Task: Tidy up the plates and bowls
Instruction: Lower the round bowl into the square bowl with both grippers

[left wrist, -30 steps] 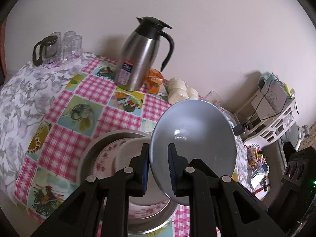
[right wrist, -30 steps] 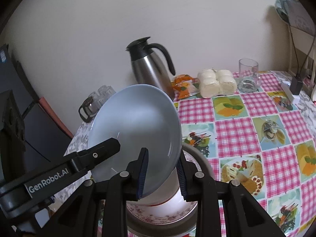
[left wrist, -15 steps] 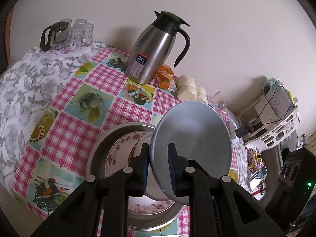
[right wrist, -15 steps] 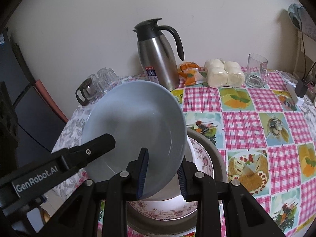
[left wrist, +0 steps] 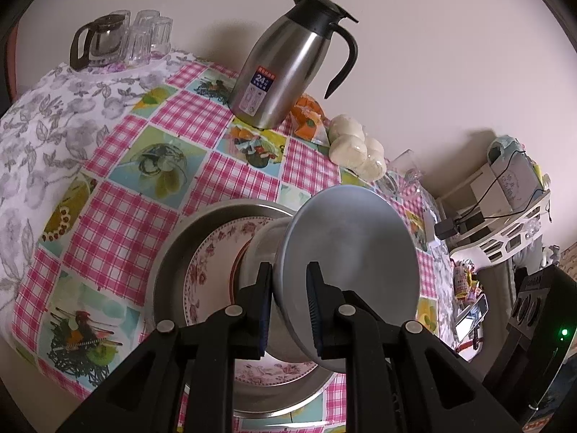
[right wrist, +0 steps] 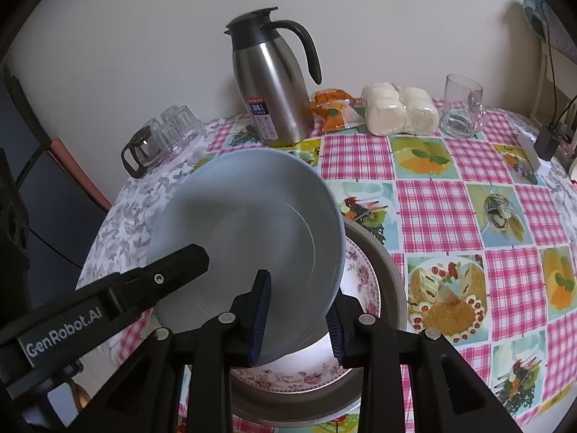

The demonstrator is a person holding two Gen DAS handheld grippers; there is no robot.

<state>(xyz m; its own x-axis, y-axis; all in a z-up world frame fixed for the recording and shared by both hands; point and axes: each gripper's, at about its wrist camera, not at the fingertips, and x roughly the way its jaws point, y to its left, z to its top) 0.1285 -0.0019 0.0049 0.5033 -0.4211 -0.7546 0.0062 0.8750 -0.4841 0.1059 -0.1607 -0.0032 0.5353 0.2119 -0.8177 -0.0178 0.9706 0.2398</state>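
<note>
A pale blue bowl [left wrist: 346,252] [right wrist: 245,238] hangs tilted on edge over a steel basin [left wrist: 169,259] [right wrist: 393,281]. The basin holds a floral plate [left wrist: 205,263] [right wrist: 364,278] with a white bowl [left wrist: 259,249] on it. My left gripper [left wrist: 288,303] is shut on the blue bowl's rim. My right gripper [right wrist: 297,321] straddles the opposite rim. Its jaws are opening, the bowl's wall is still between them, and the pads still touch it. The blue bowl's lower edge sits close above the white bowl; contact is hidden.
On the chequered tablecloth behind stand a steel thermos jug [left wrist: 285,72] [right wrist: 274,86], an orange snack packet [right wrist: 331,108], wrapped white buns [right wrist: 400,108] and a glass mug [right wrist: 461,108]. A small glass pot with tumblers [left wrist: 119,39] sits at the far left. A white rack [left wrist: 505,216] stands beside the table.
Both grippers have sunk with the blue bowl toward the basin, and both views tip further down. The right jaws stand slightly wider.
</note>
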